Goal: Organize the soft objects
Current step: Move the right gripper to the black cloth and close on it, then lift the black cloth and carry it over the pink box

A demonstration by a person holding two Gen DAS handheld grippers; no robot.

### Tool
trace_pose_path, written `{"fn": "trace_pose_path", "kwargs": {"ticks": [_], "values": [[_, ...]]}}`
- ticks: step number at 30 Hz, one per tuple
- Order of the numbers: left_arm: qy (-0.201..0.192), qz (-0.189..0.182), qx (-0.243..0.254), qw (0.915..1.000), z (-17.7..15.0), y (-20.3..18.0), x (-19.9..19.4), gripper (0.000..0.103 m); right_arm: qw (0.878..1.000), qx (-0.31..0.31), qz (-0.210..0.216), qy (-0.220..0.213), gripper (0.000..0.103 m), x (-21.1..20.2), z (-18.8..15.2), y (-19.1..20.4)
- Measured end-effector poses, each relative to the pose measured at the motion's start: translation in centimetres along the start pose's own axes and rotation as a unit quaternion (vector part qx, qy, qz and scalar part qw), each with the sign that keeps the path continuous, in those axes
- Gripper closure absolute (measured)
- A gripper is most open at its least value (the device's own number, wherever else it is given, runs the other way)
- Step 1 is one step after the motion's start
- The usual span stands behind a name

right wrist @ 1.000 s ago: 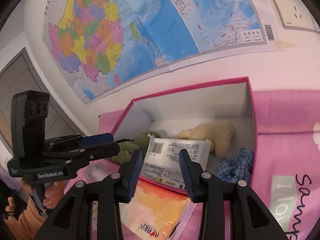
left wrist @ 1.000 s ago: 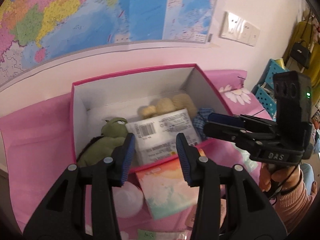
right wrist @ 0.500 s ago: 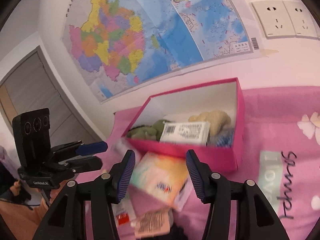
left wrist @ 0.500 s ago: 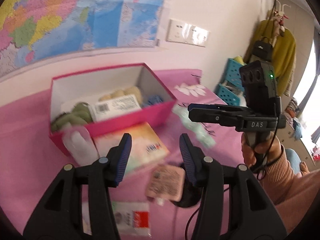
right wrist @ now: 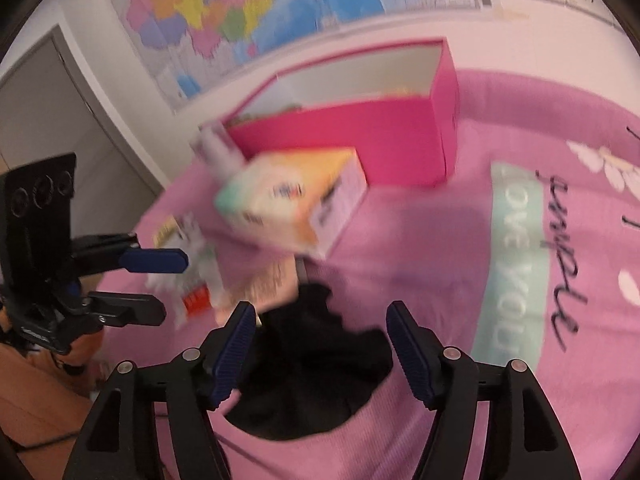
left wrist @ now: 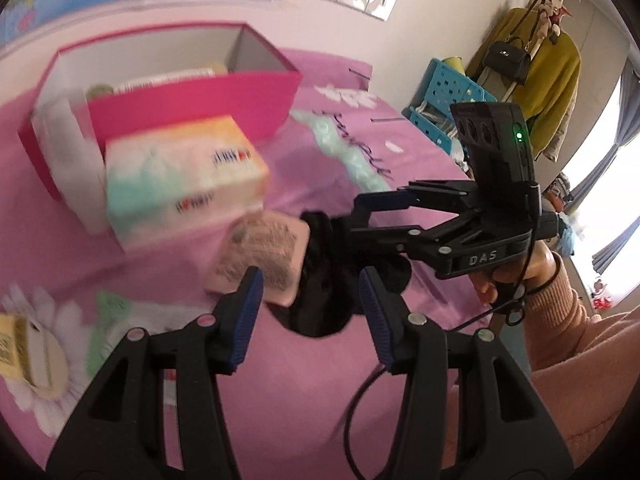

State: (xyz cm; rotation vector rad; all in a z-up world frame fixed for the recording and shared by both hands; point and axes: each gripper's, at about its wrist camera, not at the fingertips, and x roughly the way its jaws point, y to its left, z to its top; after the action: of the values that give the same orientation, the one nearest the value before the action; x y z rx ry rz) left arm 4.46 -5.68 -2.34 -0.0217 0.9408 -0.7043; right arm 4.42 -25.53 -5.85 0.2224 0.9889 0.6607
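A black soft cloth (right wrist: 316, 364) lies crumpled on the pink bedsheet. My right gripper (right wrist: 320, 340) is open right above it, jaws wide, empty. My left gripper (left wrist: 310, 304) is open and empty, just short of the same cloth (left wrist: 324, 280). A peach packet (left wrist: 264, 256) lies beside the cloth. A pastel tissue pack (left wrist: 180, 184) leans against the pink box (left wrist: 192, 108), which holds soft toys and a white pack. The right gripper also shows in the left wrist view (left wrist: 364, 216).
A white bottle (left wrist: 68, 160) stands at the box's left corner. A small white packet (right wrist: 188, 276) and a yellow tag (left wrist: 24, 348) lie on the sheet. Blue crates (left wrist: 444, 92) and hanging clothes stand to the right. A wall map hangs behind.
Both grippers have pulled back from the box and dropped low toward the black cloth. Both stay open and empty. The views are motion-blurred.
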Motion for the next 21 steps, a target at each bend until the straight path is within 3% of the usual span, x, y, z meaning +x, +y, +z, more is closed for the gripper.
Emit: {"fn": "trace_pose_path", "kwargs": {"ticks": [12,14,16,21], "values": [[0.046,-0.005,-0.019,0.9988,-2.3,0.1,2.1,0.051,0.999,-0.032,-0.011,0.027,0.030,2.4,-1.6,1.0],[0.052,-0.007,-0.022,0.9984,-2.2,0.2,2.5,0.051,0.999,-0.040,-0.014,0.023,0.040,2.3,-1.8,1.3],[0.057,-0.013,-0.027,0.9980,-2.1,0.4,2.7,0.051,0.999,-0.037,-0.002,0.022,0.071,2.4,-1.7,1.2],[0.064,-0.023,-0.021,0.9974,-2.1,-0.3,3.2,0.051,0.999,-0.017,0.026,0.013,0.080,1.3,-2.1,0.7]]}}
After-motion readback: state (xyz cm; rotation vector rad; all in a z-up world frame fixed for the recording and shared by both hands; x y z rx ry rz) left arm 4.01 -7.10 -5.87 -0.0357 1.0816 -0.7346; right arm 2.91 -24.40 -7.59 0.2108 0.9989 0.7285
